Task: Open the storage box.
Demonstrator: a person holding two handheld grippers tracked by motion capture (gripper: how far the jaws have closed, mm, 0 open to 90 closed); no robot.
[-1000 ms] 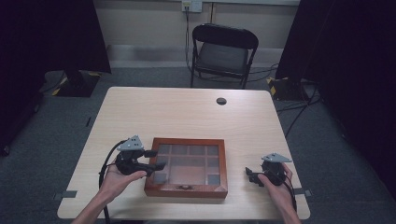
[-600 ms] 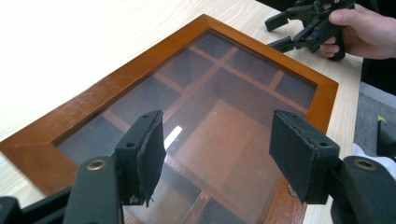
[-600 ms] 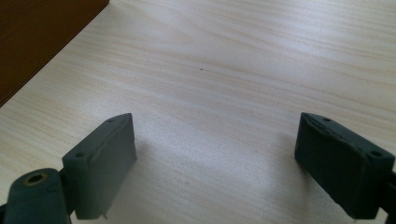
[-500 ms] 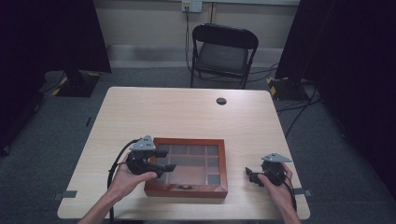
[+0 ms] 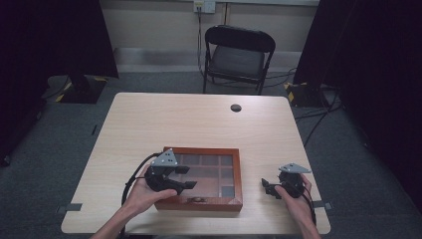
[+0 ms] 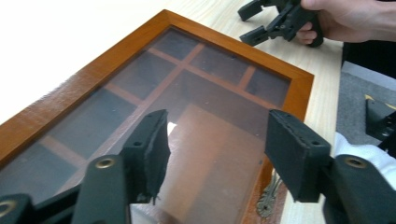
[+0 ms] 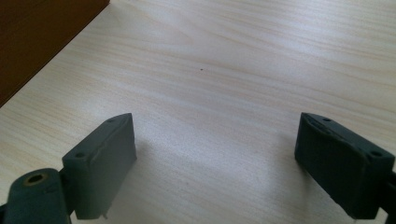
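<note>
Recording studio or lab: black curtains; lone table; folding chair; floor cables.

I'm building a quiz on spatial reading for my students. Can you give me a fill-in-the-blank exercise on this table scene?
1. The left gripper hangs above the glass lid of the wooden ____.
2. The right gripper has its jaws ____, over bare table.
3. Beyond the table's far edge stands a black ____.
4. The small metal clasp sits on the box's ____ side, closest to the person.

Missing words: box; open; chair; near
</note>
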